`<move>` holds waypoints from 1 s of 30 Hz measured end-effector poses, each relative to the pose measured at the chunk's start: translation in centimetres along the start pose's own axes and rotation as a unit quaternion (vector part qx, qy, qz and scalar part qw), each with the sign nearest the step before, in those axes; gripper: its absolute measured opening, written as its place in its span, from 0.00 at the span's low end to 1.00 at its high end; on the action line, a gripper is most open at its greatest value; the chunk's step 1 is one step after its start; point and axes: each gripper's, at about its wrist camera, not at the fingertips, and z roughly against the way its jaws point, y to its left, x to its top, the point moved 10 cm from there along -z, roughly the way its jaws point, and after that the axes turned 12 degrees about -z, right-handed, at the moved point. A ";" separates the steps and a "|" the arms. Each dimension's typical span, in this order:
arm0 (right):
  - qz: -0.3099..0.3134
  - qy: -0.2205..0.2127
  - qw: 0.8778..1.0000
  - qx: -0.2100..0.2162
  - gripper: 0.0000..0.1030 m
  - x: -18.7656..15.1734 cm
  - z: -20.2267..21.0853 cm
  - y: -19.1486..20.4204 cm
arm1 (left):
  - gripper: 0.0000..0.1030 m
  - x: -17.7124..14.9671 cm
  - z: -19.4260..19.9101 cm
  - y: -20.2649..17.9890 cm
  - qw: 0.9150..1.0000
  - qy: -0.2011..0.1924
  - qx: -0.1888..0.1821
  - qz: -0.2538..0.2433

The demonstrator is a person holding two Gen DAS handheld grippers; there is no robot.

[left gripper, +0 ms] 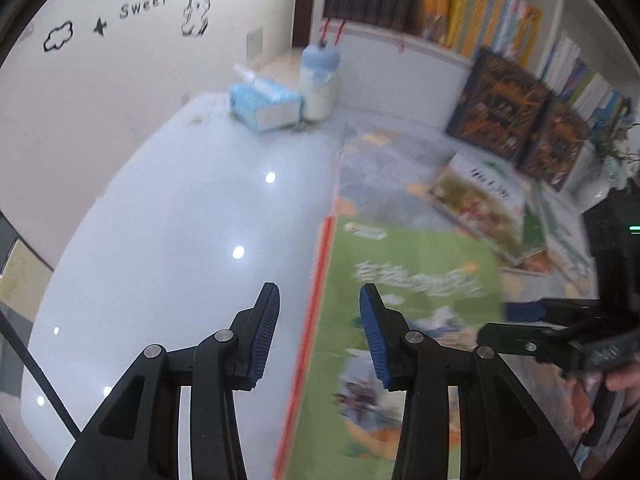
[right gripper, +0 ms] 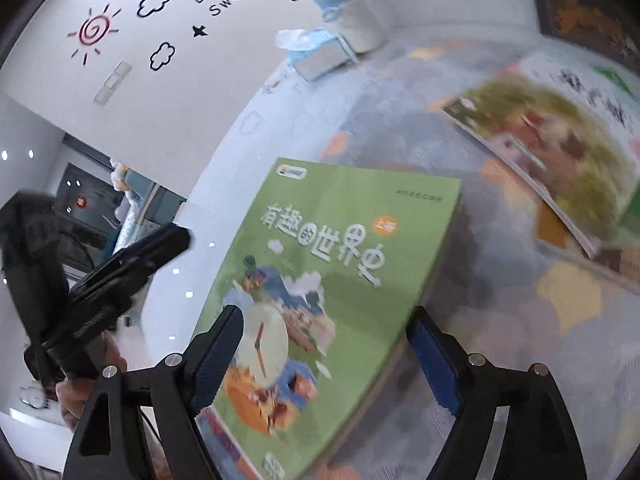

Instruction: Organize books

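Note:
A green picture book (right gripper: 336, 280) lies flat on the patterned play mat; in the left wrist view it (left gripper: 404, 292) has an orange-red spine on its left edge. My right gripper (right gripper: 326, 354) is open, its jaws standing wide over the book's near end, one on each side. My left gripper (left gripper: 320, 338) is open and empty, above the book's spine edge and the white floor. A second picture book (right gripper: 556, 144) lies flat further back on the mat, also in the left wrist view (left gripper: 484, 204). The right gripper shows in the left wrist view (left gripper: 520, 320).
A white bookshelf (left gripper: 404, 52) with rows of upright books stands at the back; two dark books (left gripper: 500, 104) lean against it. A blue tissue pack (left gripper: 264, 104) and a blue-capped container (left gripper: 318, 80) sit by the wall. The left gripper (right gripper: 132, 256) shows at the left of the right wrist view.

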 end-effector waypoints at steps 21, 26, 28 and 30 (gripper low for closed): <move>-0.257 -0.278 0.925 -0.035 0.61 0.6 26.1 -30.9 | 0.45 -7.1 -6.3 -30.1 0.975 0.032 -0.146 -0.162; -0.340 -0.282 0.897 -0.002 0.60 0.6 28.8 -39.9 | 0.50 -5.8 -7.1 -31.1 0.974 0.049 -0.149 -0.166; -0.354 -0.282 0.890 0.049 0.59 1.2 29.7 -41.1 | 0.50 -4.3 -7.1 -32.1 0.972 0.059 -0.167 -0.157; -0.362 -0.278 0.886 0.075 0.58 2.1 29.9 -41.7 | 0.50 -1.4 -7.0 -33.2 0.974 0.042 -0.165 -0.151</move>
